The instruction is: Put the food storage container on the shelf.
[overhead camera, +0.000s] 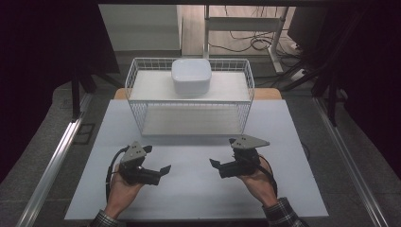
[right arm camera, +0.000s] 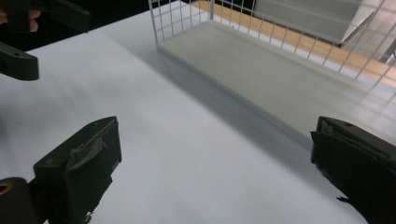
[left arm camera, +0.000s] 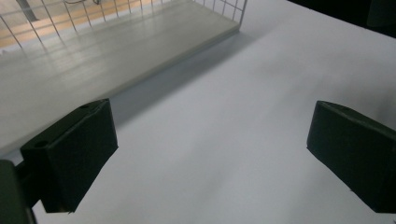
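A white wire rack [overhead camera: 134, 101] with two shelves stands at the back of the white table [overhead camera: 194, 194]. On its top shelf rests a white rounded-square bowl [overhead camera: 191, 75]. My left gripper [overhead camera: 156, 159] is held low over the table at front left, open, nothing between its jaws. My right gripper [overhead camera: 222, 152] mirrors it at front right, also open and empty. The two point inward toward each other. In the left gripper view the open left gripper [left arm camera: 210, 149] faces bare table beside the rack's lower shelf [left arm camera: 93, 60]. In the right gripper view the right gripper [right arm camera: 215, 163] stands beside the same shelf [right arm camera: 261, 70].
The left gripper [right arm camera: 21, 51] appears at the top left of the right gripper view. Metal rails [overhead camera: 56, 156] run along both sides of the table. Behind the rack are a white desk frame [overhead camera: 246, 23] and floor cables [overhead camera: 250, 42]. Dark curtains flank the scene.
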The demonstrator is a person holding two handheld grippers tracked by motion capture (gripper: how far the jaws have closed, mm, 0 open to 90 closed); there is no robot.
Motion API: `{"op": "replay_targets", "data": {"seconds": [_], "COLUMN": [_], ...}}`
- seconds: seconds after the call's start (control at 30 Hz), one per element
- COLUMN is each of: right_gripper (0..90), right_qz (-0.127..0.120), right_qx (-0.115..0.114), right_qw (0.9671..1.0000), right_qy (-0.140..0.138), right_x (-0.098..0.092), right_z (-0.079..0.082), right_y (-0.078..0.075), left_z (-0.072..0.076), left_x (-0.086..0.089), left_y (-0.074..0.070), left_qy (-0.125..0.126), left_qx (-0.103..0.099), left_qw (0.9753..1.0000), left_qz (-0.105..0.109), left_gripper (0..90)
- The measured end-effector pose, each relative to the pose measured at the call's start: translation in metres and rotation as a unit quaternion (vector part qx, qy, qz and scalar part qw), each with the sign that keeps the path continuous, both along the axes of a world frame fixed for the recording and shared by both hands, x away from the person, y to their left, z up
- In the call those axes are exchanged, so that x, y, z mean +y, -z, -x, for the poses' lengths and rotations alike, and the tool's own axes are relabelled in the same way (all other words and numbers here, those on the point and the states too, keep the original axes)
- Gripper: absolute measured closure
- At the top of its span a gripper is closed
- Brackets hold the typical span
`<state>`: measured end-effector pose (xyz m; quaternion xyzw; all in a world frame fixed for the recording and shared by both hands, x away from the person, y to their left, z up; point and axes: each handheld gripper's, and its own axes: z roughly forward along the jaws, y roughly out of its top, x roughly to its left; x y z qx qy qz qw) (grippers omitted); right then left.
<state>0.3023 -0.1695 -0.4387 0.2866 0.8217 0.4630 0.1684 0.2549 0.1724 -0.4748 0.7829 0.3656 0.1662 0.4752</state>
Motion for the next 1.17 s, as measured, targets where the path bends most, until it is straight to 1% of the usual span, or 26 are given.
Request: {"op": "replay_targets", "data": {"seconds": [0.07,0.13,0.27,0.37,0.5,0.63,0.73,0.83,0.9,0.97,1.03,1.17], "right_gripper": [1.5,1.5,1.5,1.5,1.3,1.2,1.2,1.1,1.0,1.0,0.9,0.4], "right_qz": [0.001,0.002,0.002,0.001,0.009,0.014,0.020,0.037,0.050,0.056,0.057,0.061], "right_qx": [0.001,0.004,0.006,0.006,0.005,0.014,0.024,0.030,0.033,0.035,0.040,0.040], "right_qw": [1.0000,0.9999,0.9997,0.9996,0.9995,0.9992,0.9988,0.9982,0.9975,0.9971,0.9968,0.9965], "right_qy": [0.007,0.012,0.022,0.026,0.028,0.033,0.037,0.036,0.038,0.038,0.040,0.042], "right_x": [-0.005,-0.010,-0.019,-0.024,-0.029,-0.034,-0.035,-0.035,-0.035,-0.035,-0.035,-0.036], "right_z": [0.003,0.006,0.011,0.015,0.021,0.024,0.027,0.029,0.029,0.027,0.026,0.025], "right_y": [0.004,0.008,0.015,0.020,0.029,0.040,0.049,0.059,0.065,0.068,0.069,0.069], "left_z": [0.005,0.010,0.016,0.020,0.025,0.028,0.027,0.025,0.025,0.024,0.024,0.024], "left_x": [0.000,0.001,0.005,0.009,0.014,0.015,0.015,0.013,0.011,0.009,0.007,0.006], "left_y": [0.005,0.010,0.020,0.026,0.036,0.047,0.053,0.056,0.059,0.061,0.062,0.061], "left_qy": [-0.003,-0.004,-0.009,-0.016,-0.023,-0.028,-0.029,-0.027,-0.027,-0.025,-0.025,-0.023], "left_qx": [-0.001,0.003,0.016,0.019,0.026,0.035,0.041,0.050,0.056,0.061,0.062,0.058], "left_qw": [0.9999,0.9999,0.9998,0.9996,0.9992,0.9983,0.9975,0.9968,0.9956,0.9946,0.9938,0.9938], "left_qz": [-0.010,-0.010,-0.011,-0.014,-0.017,-0.039,-0.050,-0.057,-0.071,-0.080,-0.089,-0.091], "left_gripper": [1.3,1.0,0.8,0.5,0.4,0.4,0.4,0.3,0.1,0.1,0.0,0.0]}}
